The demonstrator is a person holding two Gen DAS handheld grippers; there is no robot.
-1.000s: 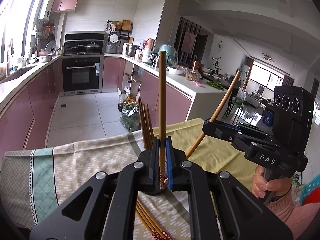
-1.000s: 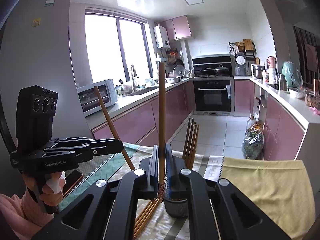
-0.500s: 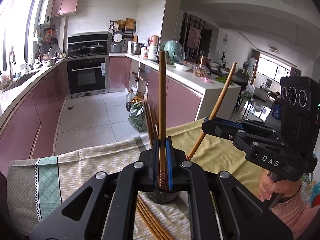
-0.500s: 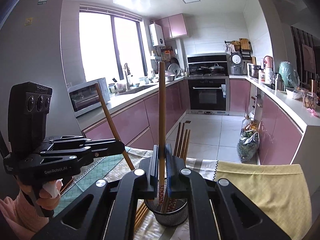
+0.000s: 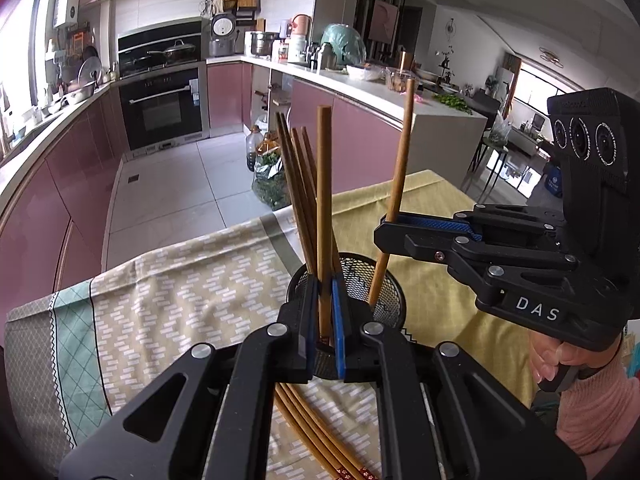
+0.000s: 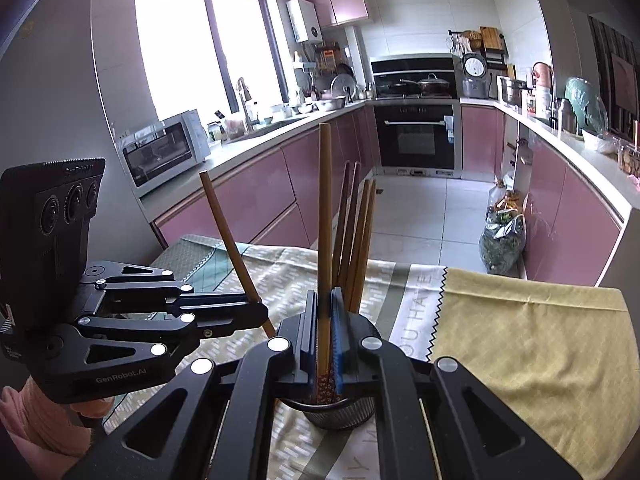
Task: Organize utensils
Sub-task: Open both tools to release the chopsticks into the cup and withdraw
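Observation:
My left gripper (image 5: 323, 312) is shut on a wooden chopstick (image 5: 323, 200) held upright, its lower end inside the black mesh holder (image 5: 384, 280) on the table. My right gripper (image 6: 324, 320) is shut on another chopstick (image 6: 325, 220), also upright with its tip in the holder (image 6: 340, 416). In the left wrist view the right gripper (image 5: 386, 226) holds its chopstick (image 5: 398, 168) over the holder. In the right wrist view the left gripper (image 6: 260, 312) holds its chopstick (image 6: 230, 232). Several chopsticks (image 5: 296, 184) stand in the holder. More chopsticks (image 5: 320, 436) lie on the cloth.
A patterned tablecloth (image 5: 180, 300) covers the table, yellow on the right (image 6: 540, 340). Beyond the table edge are the kitchen floor, pink cabinets (image 5: 60, 200), an oven (image 5: 164, 108) and a bag of greens (image 5: 268, 184) on the floor.
Both grippers have lowered their chopsticks, so the tips now sit inside the mesh holder. The right-hand chopstick has swung from slanted to nearly upright.

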